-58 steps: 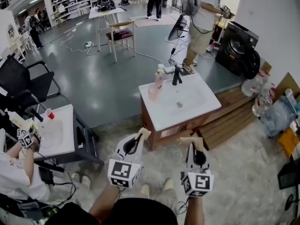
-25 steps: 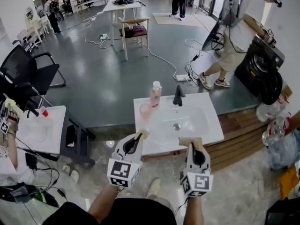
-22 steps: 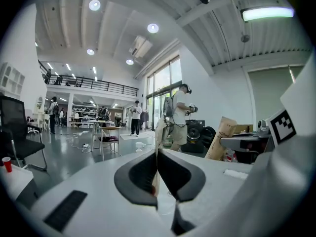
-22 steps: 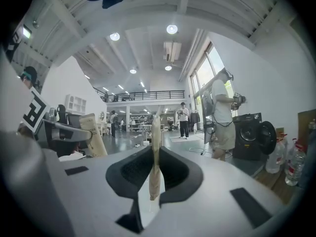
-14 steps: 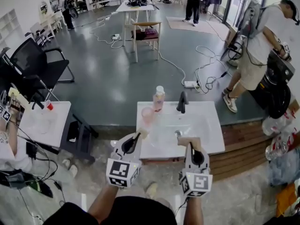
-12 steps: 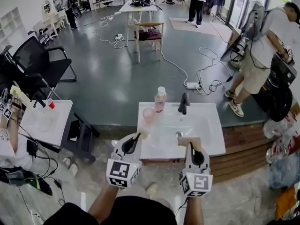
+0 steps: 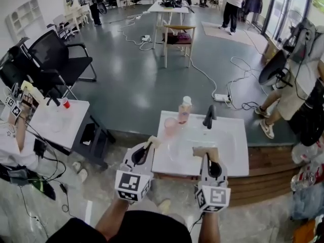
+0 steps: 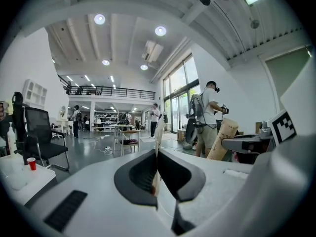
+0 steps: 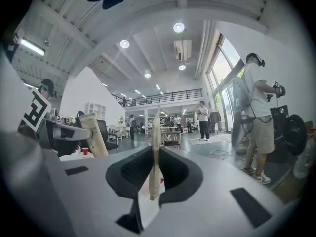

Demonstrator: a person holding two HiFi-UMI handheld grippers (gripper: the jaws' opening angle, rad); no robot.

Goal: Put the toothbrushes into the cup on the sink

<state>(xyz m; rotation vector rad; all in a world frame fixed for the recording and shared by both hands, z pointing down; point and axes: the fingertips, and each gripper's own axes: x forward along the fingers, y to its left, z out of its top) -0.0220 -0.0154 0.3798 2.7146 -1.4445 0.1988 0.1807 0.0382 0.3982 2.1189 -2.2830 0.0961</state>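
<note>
**Cup point(image 7: 170, 127) stands on the sink point(image 7: 239, 153), both jaws together**

Nearest us, we hold the left gripper point(image 7: 152, 144) and the right gripper point(image 7: 206, 153) side by side. Each has its jaws pressed together with nothing between them. Just past their tips lies the white sink. The pink cup stands upright on its left rim, a pink bottle point(image 7: 185, 110) just behind it and the dark faucet point(image 7: 208, 116) to the right.
</note>
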